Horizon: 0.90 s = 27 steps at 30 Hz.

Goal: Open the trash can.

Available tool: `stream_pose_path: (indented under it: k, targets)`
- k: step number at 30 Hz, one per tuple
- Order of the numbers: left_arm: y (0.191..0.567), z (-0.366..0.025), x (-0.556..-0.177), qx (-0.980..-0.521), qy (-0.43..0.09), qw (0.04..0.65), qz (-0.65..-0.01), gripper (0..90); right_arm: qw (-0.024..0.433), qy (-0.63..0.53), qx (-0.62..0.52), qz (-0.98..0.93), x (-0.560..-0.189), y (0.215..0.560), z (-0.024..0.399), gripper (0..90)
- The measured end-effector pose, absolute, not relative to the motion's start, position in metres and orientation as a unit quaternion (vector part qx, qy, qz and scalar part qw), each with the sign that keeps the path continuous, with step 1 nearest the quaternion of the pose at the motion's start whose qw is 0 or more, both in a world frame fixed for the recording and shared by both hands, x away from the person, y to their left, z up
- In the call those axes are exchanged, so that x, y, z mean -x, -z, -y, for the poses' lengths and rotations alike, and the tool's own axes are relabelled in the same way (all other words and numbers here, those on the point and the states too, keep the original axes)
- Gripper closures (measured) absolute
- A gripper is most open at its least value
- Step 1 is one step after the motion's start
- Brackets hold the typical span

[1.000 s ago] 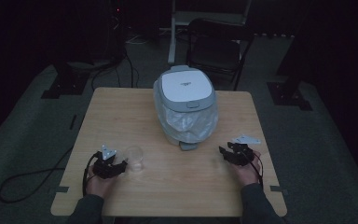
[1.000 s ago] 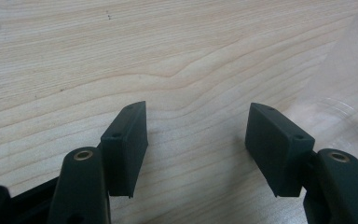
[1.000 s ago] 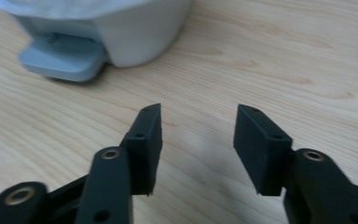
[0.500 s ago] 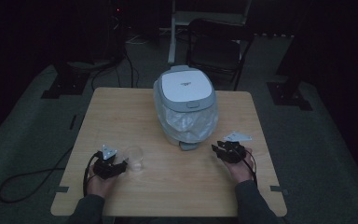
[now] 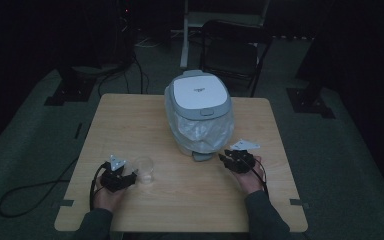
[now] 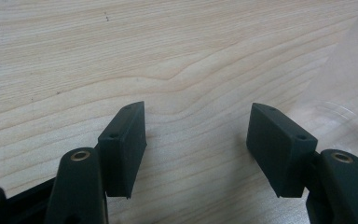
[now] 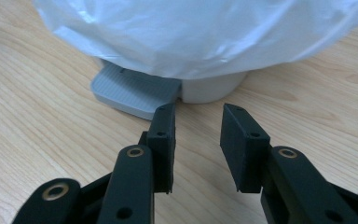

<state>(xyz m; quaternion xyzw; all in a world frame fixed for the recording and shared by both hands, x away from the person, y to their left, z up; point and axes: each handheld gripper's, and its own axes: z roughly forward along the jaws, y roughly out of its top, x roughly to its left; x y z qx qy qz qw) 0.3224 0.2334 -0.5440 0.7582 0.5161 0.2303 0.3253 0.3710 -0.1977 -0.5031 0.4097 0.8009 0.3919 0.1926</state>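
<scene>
On the left we see the left gripper (image 5: 130, 176) resting on the table (image 5: 130, 120), jaws wide and empty, a clear cup (image 5: 144, 169) just beside it. Mid-table stands the pedal bin (image 5: 198, 112). The right gripper (image 7: 196, 140), empty jaws just narrowed, sits near its pedal (image 7: 133, 91).

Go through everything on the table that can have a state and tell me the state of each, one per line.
Pedal bin: upright, lid shut, white liner draped over its sides.
Foot pedal: not pressed, nothing on it.
Clear plastic cup: upright, looks empty.
Left claw: open, nothing between its jaws, cup beside it.
Right claw: jaws have just been closing, part open, empty, pointed at the pedal.
</scene>
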Motion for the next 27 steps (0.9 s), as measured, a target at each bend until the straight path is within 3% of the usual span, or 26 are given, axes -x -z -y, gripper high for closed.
stream_pose_path:
  k: [27]
  targets:
    - [0.544, -0.232, -0.323, -0.758, -0.229, 0.326, -0.516, 37.0, 0.174, -0.397, -0.382, -0.816, -0.381, 0.506, 0.156, 72.0]
